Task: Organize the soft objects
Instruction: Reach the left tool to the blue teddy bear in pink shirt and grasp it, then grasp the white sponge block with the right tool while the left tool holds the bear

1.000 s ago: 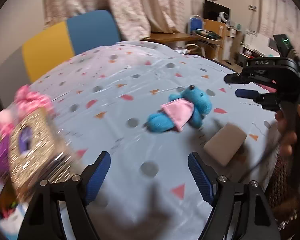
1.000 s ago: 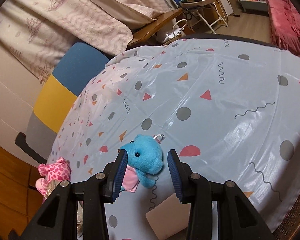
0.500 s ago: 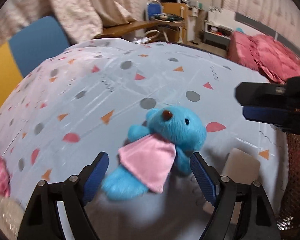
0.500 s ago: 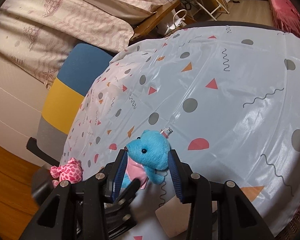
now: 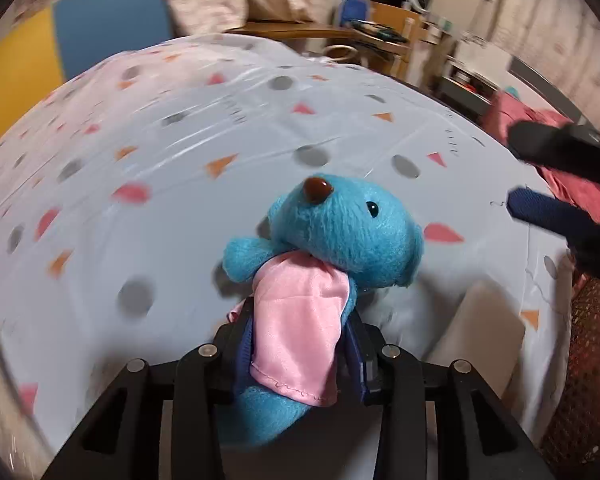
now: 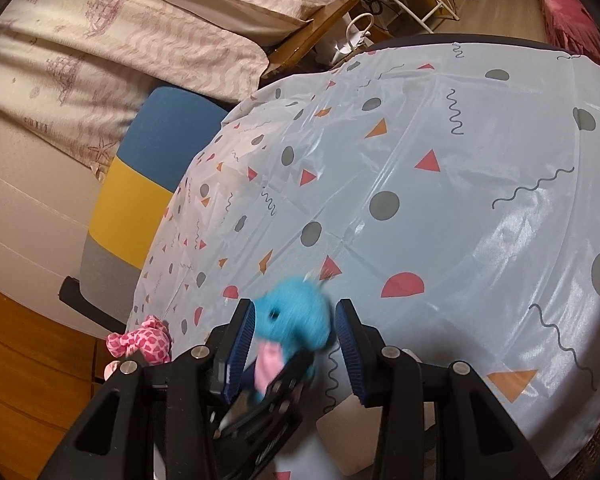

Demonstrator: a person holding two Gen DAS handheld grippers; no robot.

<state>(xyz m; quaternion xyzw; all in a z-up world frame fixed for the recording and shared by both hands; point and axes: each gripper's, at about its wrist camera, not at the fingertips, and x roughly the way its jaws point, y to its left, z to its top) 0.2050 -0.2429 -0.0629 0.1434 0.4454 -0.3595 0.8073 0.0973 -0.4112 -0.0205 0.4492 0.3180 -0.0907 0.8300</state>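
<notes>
A blue plush bear (image 5: 340, 236) in a pink dress is clamped at its body between the blue pads of my left gripper (image 5: 300, 356), its head sticking out forward over the patterned tablecloth (image 5: 172, 200). My right gripper (image 6: 296, 344) is open and hovers above the same bear (image 6: 296, 316), which is blurred there; it also shows at the right edge of the left wrist view (image 5: 548, 212). A pink spotted plush (image 6: 144, 340) lies at the table's left edge.
A beige flat pad (image 5: 488, 332) lies on the cloth right of the bear. A blue and yellow chair (image 6: 148, 168) stands behind the table. Curtains, a wooden desk and a red bed lie beyond. A woven basket edge (image 5: 580, 360) shows at right.
My left gripper has moved in on the blue bear and closed on its body; it was open before. The right gripper has stayed open above it.
</notes>
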